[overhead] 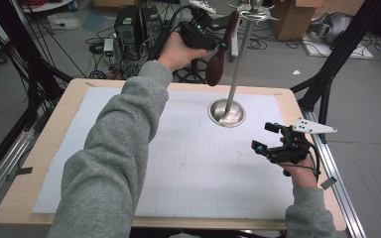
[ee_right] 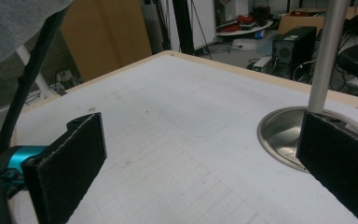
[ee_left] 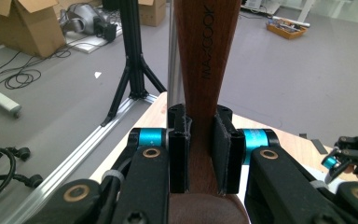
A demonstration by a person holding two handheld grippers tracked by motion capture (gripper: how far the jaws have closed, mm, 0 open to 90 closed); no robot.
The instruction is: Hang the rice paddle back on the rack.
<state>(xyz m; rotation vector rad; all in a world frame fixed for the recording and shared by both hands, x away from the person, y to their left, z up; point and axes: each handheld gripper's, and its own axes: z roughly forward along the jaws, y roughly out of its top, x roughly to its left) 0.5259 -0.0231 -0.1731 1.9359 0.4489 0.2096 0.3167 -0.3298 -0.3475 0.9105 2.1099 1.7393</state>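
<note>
Where raised, wooden spoon (ee_left: 204, 56) between left tool (ee_left: 200, 154) pads.

Grey floor (overhead: 367, 99) all round, littered with loose black cables (overhead: 99, 47). Cardboard boxes (overhead: 297, 17) at the back, computer towers (overhead: 136, 25) beside them (dark cases). Black tripod legs (overhead: 337, 54) stand right of the wooden table (overhead: 44, 144); white gridded mat (overhead: 203, 163) covers it. Even indoor light.

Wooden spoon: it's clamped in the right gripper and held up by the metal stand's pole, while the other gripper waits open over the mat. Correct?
Not quite: the left gripper clamps the wooden spoon, as the left gripper view shows. The right gripper waits open near the metal stand.
</note>
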